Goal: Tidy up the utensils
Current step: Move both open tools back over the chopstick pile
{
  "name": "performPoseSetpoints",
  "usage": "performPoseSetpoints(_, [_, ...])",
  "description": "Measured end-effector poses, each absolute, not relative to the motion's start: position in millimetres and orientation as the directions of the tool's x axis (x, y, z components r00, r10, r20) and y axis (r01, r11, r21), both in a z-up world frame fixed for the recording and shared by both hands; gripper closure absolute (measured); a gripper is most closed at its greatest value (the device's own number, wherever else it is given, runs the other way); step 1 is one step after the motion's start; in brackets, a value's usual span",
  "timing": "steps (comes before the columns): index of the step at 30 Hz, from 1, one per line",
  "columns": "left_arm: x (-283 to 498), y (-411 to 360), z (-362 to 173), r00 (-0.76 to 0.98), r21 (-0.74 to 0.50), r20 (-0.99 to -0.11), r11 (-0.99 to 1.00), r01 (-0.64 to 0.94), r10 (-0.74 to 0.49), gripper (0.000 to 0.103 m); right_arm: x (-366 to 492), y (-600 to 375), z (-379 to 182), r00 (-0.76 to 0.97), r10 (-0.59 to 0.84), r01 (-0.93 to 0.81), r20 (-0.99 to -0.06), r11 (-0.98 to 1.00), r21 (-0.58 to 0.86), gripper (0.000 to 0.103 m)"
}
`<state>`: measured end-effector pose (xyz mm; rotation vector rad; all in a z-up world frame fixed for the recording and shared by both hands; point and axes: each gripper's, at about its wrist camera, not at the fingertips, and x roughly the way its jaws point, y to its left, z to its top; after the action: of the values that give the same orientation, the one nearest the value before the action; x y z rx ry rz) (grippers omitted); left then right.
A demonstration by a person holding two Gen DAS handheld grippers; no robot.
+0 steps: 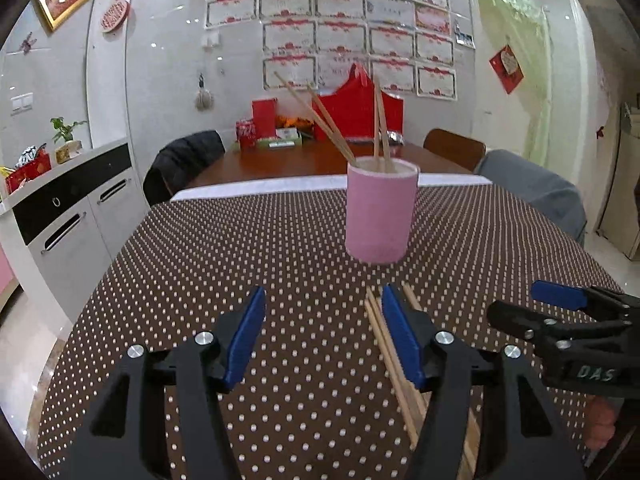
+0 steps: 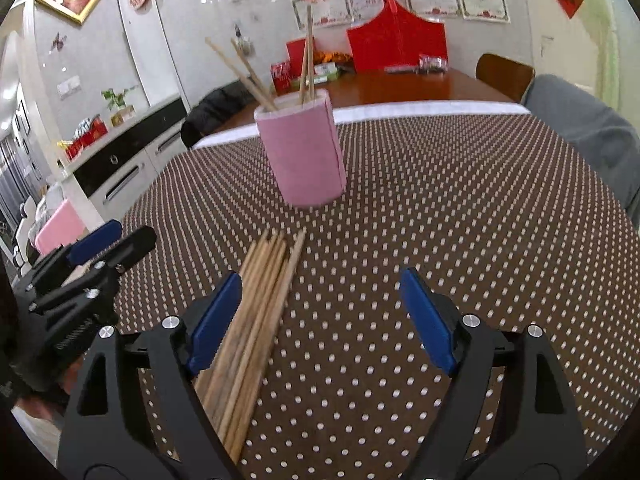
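Pink holder [image 1: 379,212] stands upright mid-table [image 1: 240,260] on the dotted cloth; four chopsticks [image 1: 320,120] in it, two leaning left, two near vertical. Loose chopstick bundle [image 2: 256,320] lies flat in front of the holder, long axis running toward it. Left gripper [image 1: 324,336] fingers wide, empty, bundle at its right finger. Right gripper [image 2: 320,320] fingers wide, empty, bundle just inside its left finger.

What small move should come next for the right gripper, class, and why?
Probably shift the right gripper slightly left and down over the bundle of loose wooden chopsticks lying on the dotted brown tablecloth, then close. Its jaws are open and empty, the bundle sits beside its left finger, and four chopsticks already stand in the pink cylindrical holder.
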<state>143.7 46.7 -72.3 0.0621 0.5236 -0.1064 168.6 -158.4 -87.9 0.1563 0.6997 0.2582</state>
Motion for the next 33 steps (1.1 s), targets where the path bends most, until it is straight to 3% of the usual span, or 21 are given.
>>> performPoseSetpoints(14, [133,61,-101,0.782,-0.055,-0.603,0.986,0.155,-0.157,0.043,174,-139,-120,0.642,0.219,-0.159,-0.734,0.976,0.152,0.022])
performPoseSetpoints(27, [132,73,-106,0.773,-0.095,-0.611,0.985,0.141,-0.170,0.043,174,-125,-124,0.626,0.145,-0.157,-0.766,0.986,0.058,0.020])
performPoseSetpoints(33, [128,72,-107,0.769,-0.098,-0.612,0.982,0.162,-0.187,0.043,173,-113,-120,0.640,0.045,-0.136,-0.767,0.989,-0.055,0.017])
